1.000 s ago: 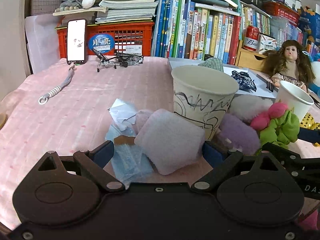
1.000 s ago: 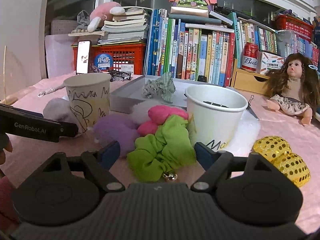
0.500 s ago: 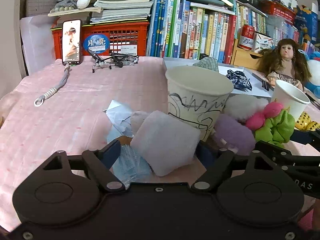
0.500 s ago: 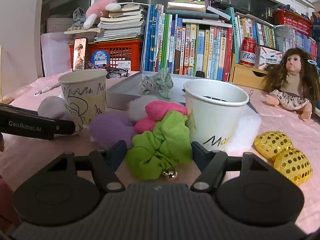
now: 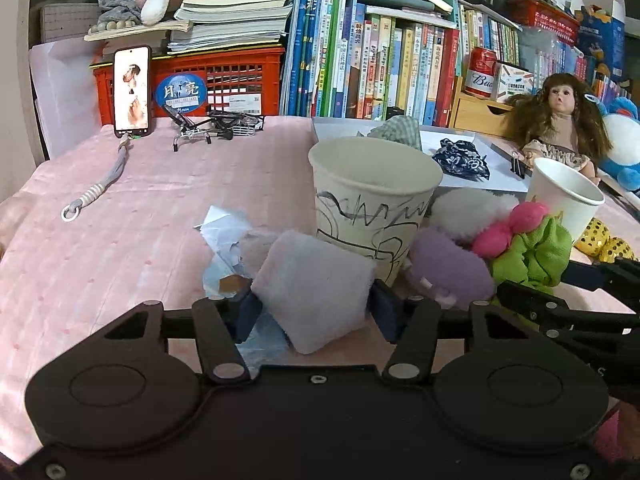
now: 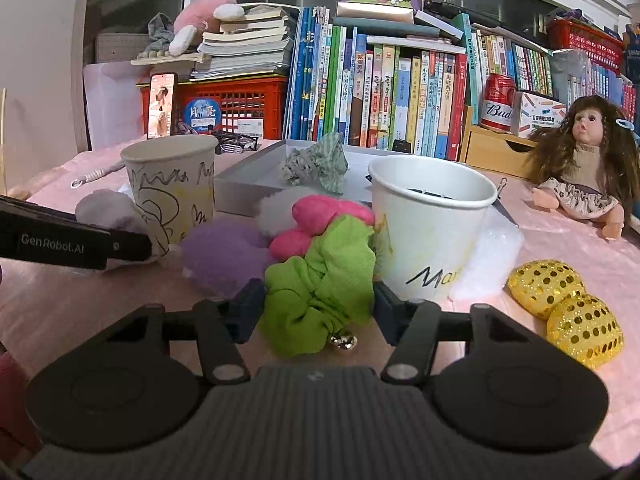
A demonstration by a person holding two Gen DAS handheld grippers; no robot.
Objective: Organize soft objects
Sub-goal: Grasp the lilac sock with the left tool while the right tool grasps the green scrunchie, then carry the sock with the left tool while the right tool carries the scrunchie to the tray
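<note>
A pink-clothed counter (image 5: 120,240) runs back to a wall of books, and two paper cups stand on it, one scribbled (image 5: 374,204) and one white (image 6: 430,224). The left gripper (image 5: 314,306) has its jaws closing on a fuzzy pale lilac pad (image 5: 316,288), both pads touching its sides, just in front of the scribbled cup. The right gripper (image 6: 318,306) is closing its jaws on a crumpled lime-green scrunchie (image 6: 320,288) with two small bells, beside the white cup; two gold sequin puffs (image 6: 564,296) lie near.
</note>
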